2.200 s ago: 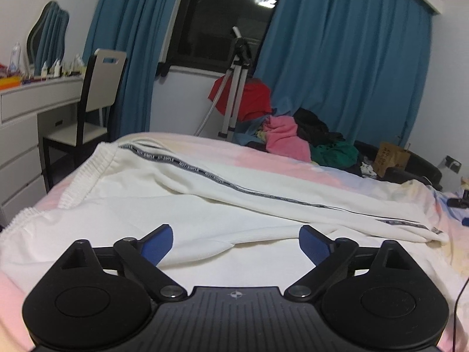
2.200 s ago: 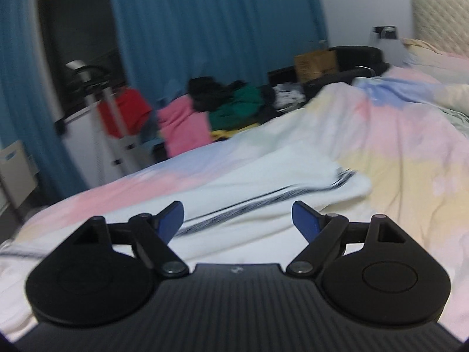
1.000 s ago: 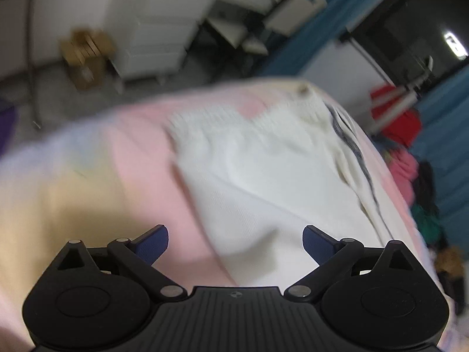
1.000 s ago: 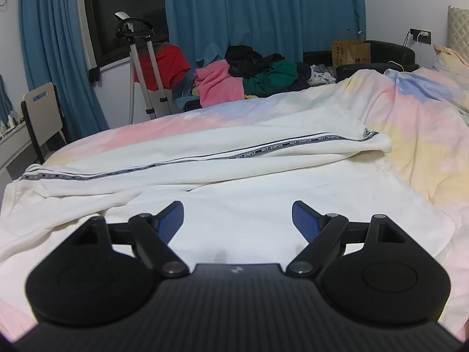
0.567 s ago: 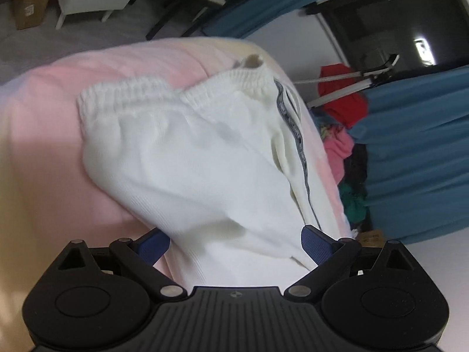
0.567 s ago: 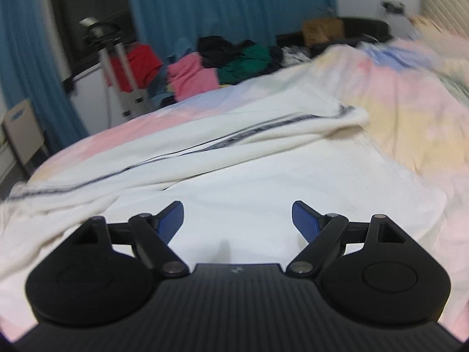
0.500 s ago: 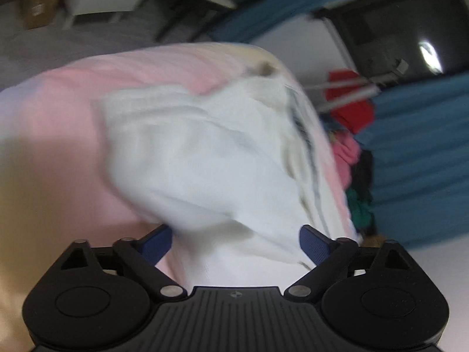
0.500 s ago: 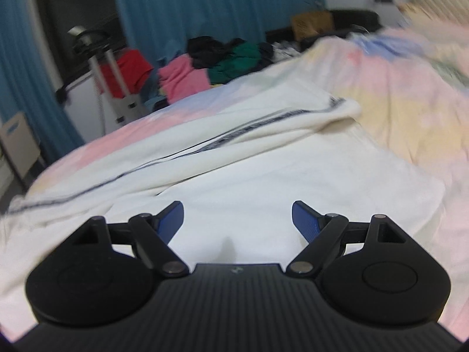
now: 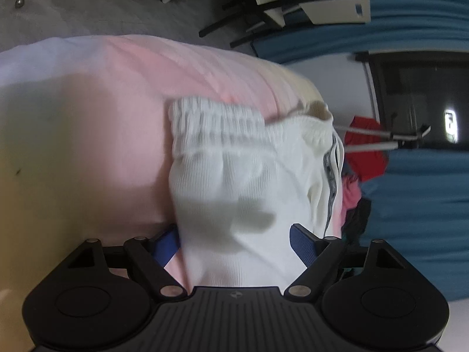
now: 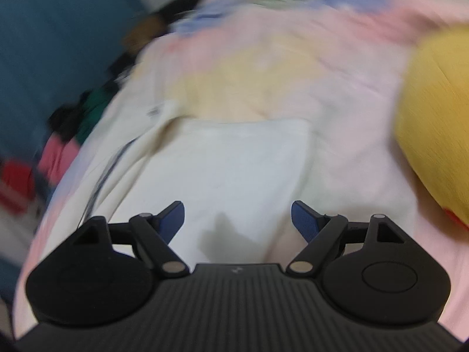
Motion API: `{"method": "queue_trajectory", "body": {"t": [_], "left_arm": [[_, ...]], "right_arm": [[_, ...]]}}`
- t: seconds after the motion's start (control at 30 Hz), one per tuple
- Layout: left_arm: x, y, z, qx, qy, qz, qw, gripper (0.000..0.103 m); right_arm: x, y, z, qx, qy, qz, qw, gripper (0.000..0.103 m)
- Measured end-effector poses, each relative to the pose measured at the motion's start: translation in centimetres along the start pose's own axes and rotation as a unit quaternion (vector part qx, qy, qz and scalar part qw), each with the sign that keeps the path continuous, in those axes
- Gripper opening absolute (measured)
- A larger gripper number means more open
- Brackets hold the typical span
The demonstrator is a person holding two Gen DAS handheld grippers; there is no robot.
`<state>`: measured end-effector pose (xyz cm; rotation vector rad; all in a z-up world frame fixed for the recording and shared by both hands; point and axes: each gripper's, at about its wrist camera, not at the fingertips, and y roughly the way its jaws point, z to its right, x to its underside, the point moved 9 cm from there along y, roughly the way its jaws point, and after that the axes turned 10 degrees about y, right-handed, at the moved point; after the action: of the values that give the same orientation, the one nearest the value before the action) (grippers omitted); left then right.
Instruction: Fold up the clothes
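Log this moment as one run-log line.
left gripper: closing around white pants, waistband end | right gripper: open above pants, nothing held | bed: pants lying flat | fold: not yet made

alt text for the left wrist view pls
The left gripper is closing around the edge of white trousers, near their elastic waistband, on a pink bedspread. Blue curtains hang behind.

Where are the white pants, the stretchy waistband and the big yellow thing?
white pants [image 9: 234, 193]: left wrist view, on the ribbed fabric between the gripper's fingers.
stretchy waistband [image 9: 217, 123]: left wrist view, on the gathered elastic edge.
big yellow thing [image 10: 436, 117]: right wrist view, blurred, on its rounded side.
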<state>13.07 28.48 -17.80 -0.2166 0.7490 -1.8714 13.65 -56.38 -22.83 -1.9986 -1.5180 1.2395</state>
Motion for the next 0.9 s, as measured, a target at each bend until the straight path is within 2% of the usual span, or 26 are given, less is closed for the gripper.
{"method": "queue_trajectory", "body": {"t": [0.07,0.1,0.17,0.2,0.33,0.4,0.43,0.47,0.53,0.6,0.77,0.9], "left_arm": [[-0.6,0.9,0.3,0.004,0.006,0.004,1.0000,0.066],[-0.8,1.3,0.6,0.009,0.007,0.004,0.9999,0.056],[-0.9,1.9,1.0,0.017,0.007,0.003,0.9998,0.043],[-1.0,2.1,1.1,0.018,0.009,0.003,0.9998,0.035],[-1.0,2.4,1.4,0.026,0.015,0.009,0.9995,0.020],[-1.2,2.2,2.0,0.030,0.028,0.018,0.9990,0.012],[-1.3,1.9,2.4,0.031,0.042,0.025,0.9983,0.011],[-1.4,1.5,2.9,0.030,0.058,0.034,0.9973,0.010],[-1.6,0.5,4.0,0.034,0.088,0.053,0.9941,0.008],[-1.7,-0.9,5.0,0.048,0.108,0.075,0.9901,0.005],[-1.0,-3.7,6.3,0.070,0.119,0.103,0.9851,0.005],[-0.5,-6.0,6.2,0.087,0.097,0.112,0.9852,0.005]], "right_arm": [[-0.5,1.1,1.4,0.004,0.028,-0.005,1.000,0.077],[-0.7,1.7,1.9,0.002,0.041,-0.010,0.999,0.076],[-0.7,2.8,2.7,-0.002,0.062,-0.024,0.998,0.064],[-0.6,3.2,3.1,0.002,0.072,-0.029,0.997,0.064],[-0.5,4.1,2.6,-0.035,0.086,-0.036,0.995,0.062],[-0.6,4.1,1.8,-0.058,0.081,-0.032,0.995,0.040],[-0.6,4.1,1.4,-0.060,0.074,-0.030,0.995,0.021],[-0.6,4.1,1.1,-0.055,0.062,-0.027,0.996,0.011],[-0.5,4.0,0.8,-0.041,0.040,-0.019,0.998,0.007],[-1.0,3.3,0.7,-0.047,0.036,-0.004,0.998,0.006],[-2.2,0.6,-0.1,-0.066,0.018,0.044,0.997,0.005],[-2.5,-1.8,-1.1,-0.067,-0.011,0.083,0.994,0.005]]}}
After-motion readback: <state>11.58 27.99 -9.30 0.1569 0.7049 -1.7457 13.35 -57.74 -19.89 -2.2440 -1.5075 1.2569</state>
